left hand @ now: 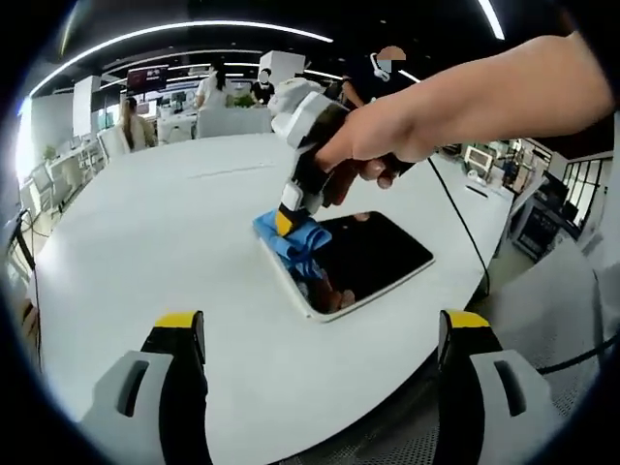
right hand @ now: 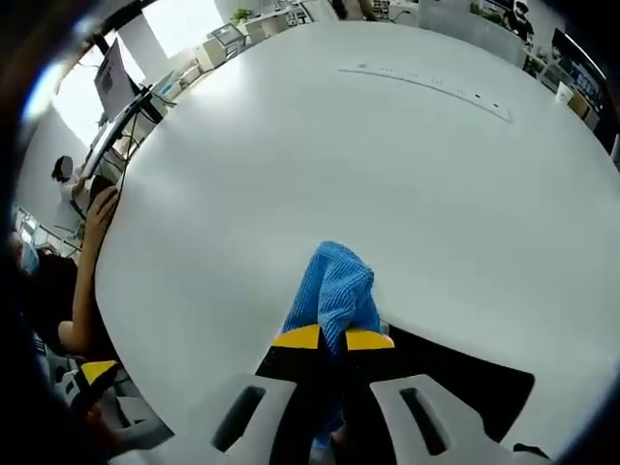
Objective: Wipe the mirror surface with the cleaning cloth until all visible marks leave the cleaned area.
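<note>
A rectangular mirror (left hand: 373, 257) with a white frame lies flat on the white table (left hand: 165, 242) and reflects the dark ceiling. A blue cleaning cloth (left hand: 295, 242) rests on its far left corner. My right gripper (left hand: 288, 221), held in a person's hand, is shut on that cloth and presses it onto the glass. In the right gripper view the blue cloth (right hand: 334, 291) is pinched between the yellow-tipped jaws of the right gripper (right hand: 332, 339), over the mirror (right hand: 455, 378). My left gripper (left hand: 320, 334) stands open near the table's front edge, short of the mirror, with nothing between its jaws.
Large white oval table with a seam line (right hand: 426, 85) across its far part. Black cable (left hand: 465, 228) runs off the right edge. Office desks and several people (left hand: 131, 121) stand behind the table. A person's arm (right hand: 87, 262) shows at the left table edge.
</note>
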`<state>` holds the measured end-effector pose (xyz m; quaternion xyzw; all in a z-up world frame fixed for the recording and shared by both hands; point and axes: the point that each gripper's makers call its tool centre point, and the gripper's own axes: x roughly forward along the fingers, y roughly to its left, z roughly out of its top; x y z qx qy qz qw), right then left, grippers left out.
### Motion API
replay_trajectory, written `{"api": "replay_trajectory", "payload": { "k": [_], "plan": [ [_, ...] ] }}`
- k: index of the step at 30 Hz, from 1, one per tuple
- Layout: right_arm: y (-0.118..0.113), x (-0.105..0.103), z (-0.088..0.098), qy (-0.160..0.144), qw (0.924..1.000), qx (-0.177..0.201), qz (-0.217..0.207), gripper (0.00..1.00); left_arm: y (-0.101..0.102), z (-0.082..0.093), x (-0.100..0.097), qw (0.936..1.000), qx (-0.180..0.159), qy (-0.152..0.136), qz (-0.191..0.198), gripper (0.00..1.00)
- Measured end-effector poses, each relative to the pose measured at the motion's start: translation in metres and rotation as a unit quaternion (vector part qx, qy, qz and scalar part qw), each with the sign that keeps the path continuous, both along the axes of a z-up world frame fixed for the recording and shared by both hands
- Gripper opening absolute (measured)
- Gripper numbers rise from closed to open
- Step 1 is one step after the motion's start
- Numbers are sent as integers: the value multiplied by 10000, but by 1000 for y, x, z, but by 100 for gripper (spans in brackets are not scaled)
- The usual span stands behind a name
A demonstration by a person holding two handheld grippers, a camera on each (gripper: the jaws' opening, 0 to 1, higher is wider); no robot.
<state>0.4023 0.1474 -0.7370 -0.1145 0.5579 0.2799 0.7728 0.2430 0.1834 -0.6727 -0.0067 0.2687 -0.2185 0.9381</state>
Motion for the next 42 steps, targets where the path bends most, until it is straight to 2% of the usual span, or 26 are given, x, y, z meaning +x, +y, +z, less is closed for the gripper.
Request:
{"api": "replay_trajectory", "payload": {
  "k": [1, 3, 7, 10, 14, 17, 19, 27, 42],
  "plan": [
    [0, 0, 0, 4, 10000, 11, 10, 1, 2, 2, 1, 9999, 4, -108, 14, 99],
    [-1, 1, -1, 14, 10000, 36, -3, 1, 2, 1, 0, 9999, -58, -105, 14, 99],
    [-6, 2, -1, 25, 10000, -36, -23, 1, -2, 1, 0, 9998, 4, -175, -92, 99],
    [-12, 2, 0, 38, 10000, -57, -52, 1, -2, -3, -1, 9998, 68, -125, -143, 99],
    [-19, 12, -6, 54, 9999, -72, -136, 1, -1, 0, 0, 9996, 94, -238, -150, 99],
    [-24, 14, -7, 43, 9999, -93, -139, 1, -1, -1, 1, 9996, 71, -242, -151, 99],
    [-30, 13, -6, 37, 9998, -114, -167, 1, 1, -3, 0, 9999, -47, -126, -84, 99],
    [-46, 8, 0, 50, 9993, -168, -343, 1, 0, -3, -5, 9998, 57, -102, -137, 99],
    [-48, 14, -4, 29, 9980, -185, -610, 0, 1, -5, -1, 9998, 106, -109, -153, 99]
  ]
}}
